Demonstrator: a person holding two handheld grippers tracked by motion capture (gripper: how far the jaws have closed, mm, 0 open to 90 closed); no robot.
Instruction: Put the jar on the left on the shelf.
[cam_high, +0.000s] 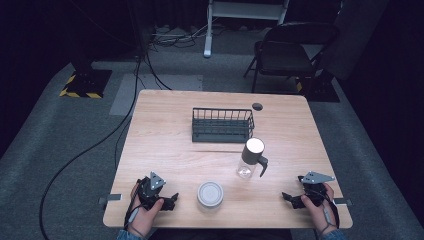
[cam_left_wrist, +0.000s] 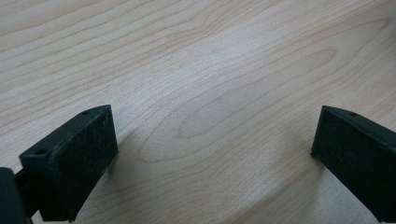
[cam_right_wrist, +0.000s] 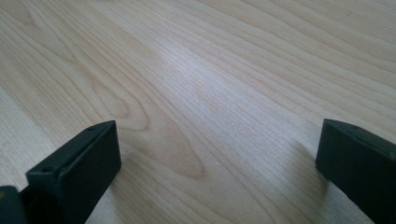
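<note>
A clear glass dispenser bottle (cam_high: 251, 159) with a dark cap and spout stands upright right of the table's middle. A round jar with a pale lid (cam_high: 210, 194) sits near the front edge. A black wire basket (cam_high: 222, 124) stands behind them. My left gripper (cam_high: 171, 201) rests at the front left, left of the jar, held in a hand. In its own view my left gripper (cam_left_wrist: 212, 154) is open over bare wood. My right gripper (cam_high: 288, 199) lies at the front right, and in its own view my right gripper (cam_right_wrist: 217, 168) is open with nothing between the jaws.
The light wooden table (cam_high: 160, 135) has a round cable hole (cam_high: 257, 106) at the back. Behind the table stand a folding chair (cam_high: 285, 52) and a white frame (cam_high: 207, 30). Cables (cam_high: 100, 140) trail over the grey floor at the left.
</note>
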